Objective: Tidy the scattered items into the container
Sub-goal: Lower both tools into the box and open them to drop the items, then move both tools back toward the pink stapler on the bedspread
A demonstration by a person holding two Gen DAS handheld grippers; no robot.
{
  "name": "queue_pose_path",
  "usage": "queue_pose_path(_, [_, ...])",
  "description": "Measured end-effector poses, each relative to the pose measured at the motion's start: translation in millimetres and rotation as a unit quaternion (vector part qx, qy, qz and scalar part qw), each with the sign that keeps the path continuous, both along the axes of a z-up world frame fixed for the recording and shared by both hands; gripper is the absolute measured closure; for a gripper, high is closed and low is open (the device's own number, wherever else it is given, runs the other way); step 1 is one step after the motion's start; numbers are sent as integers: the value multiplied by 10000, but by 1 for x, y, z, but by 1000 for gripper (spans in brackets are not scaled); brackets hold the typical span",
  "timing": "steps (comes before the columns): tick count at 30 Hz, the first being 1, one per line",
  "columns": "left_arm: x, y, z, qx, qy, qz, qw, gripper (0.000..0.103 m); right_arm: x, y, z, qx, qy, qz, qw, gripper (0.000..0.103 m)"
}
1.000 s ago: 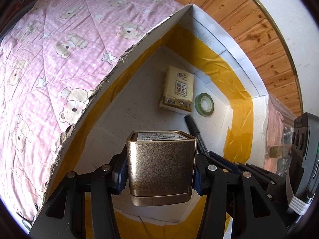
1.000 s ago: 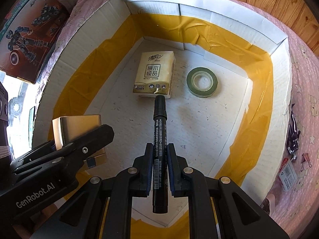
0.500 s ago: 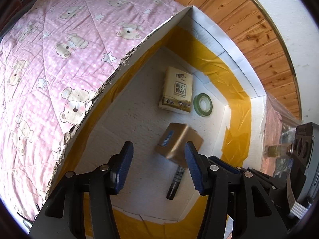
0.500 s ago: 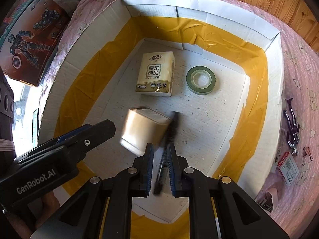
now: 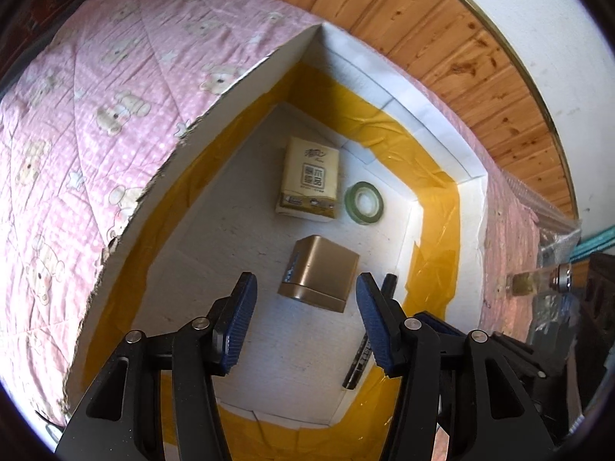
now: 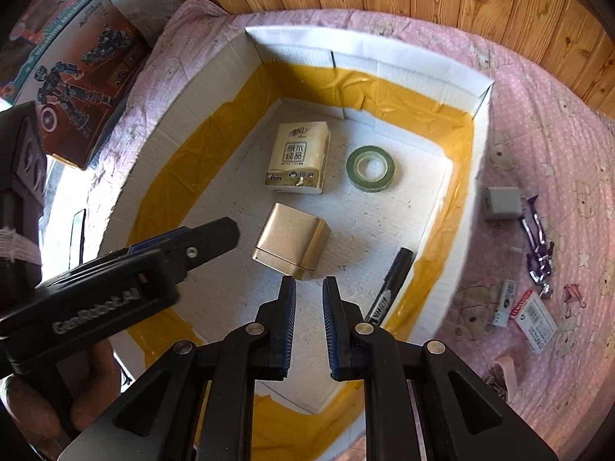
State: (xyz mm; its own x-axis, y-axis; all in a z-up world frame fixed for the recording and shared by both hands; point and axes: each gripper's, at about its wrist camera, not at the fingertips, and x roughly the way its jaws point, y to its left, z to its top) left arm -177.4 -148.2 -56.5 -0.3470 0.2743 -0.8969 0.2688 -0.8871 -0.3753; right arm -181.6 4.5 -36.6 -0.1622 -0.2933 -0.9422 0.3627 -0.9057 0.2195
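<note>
Looking down into the white cardboard box [image 6: 403, 59] with the yellow tape lining, four things already sit on its floor: a tissue pack [image 6: 298, 157] at the far middle, a green tape roll [image 6: 370, 168] just right of it, a gold tin [image 6: 290, 244] nearer in, and a black marker [image 6: 392, 282] lying by the right wall.

Left gripper [image 5: 305, 324] hangs over the tin with its fingers spread wide and nothing between them. Right gripper [image 6: 309, 324] has its fingers drawn narrow with only a slim gap – empty too, the marker lies off to its right.

What's left is out on the pink bear-print bedspread [image 6: 557, 146], right of the box: a small grey block [image 6: 501, 203], a purple metal clip thing [image 6: 538, 238], a flat red-and-white packet [image 6: 536, 320], a slim clear tube [image 6: 507, 299] and a few tiny clips I can't really make out.

My guess on handling – the grey block looks rigid and light, so pinch it across its two flat sides. The packet is thin and lies flat on soft quilt, so I'd press down a bit and catch it by its long edges. The purple piece looks shiny and skinny, probably slippery; grab it mid-length across the narrow way. Nothing here looks fragile.
</note>
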Motion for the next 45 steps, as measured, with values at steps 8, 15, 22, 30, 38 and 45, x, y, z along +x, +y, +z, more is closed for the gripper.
queue_pose_path(8, [8,8,21,-282,295,28,9992,46,27,29,28,-474,666,124,9966,77])
queue_pose_path(15, [23,29,39,-565,581,-62,9967,46,63,50,61,-959,1484,280,9839,77])
queue_pose_path(22, [62,74,80,-1124,1628,-689,9778,46,109,93,93,-1583,2374,264,9581,77])
queue_pose_path(30, [96,133,98,-994,2372,-1452,9554,46,153,156,96,-1952,3030,-130,9327,77])
queue_pose_path(38, [114,200,79,-864,2356,-2237,9418,46,168,216,66,-1806,3064,-900,9303,71])
queue_pose_path(45, [110,234,45,-864,1884,-2506,9456,46,147,260,19,-1499,2477,-1433,9464,71])
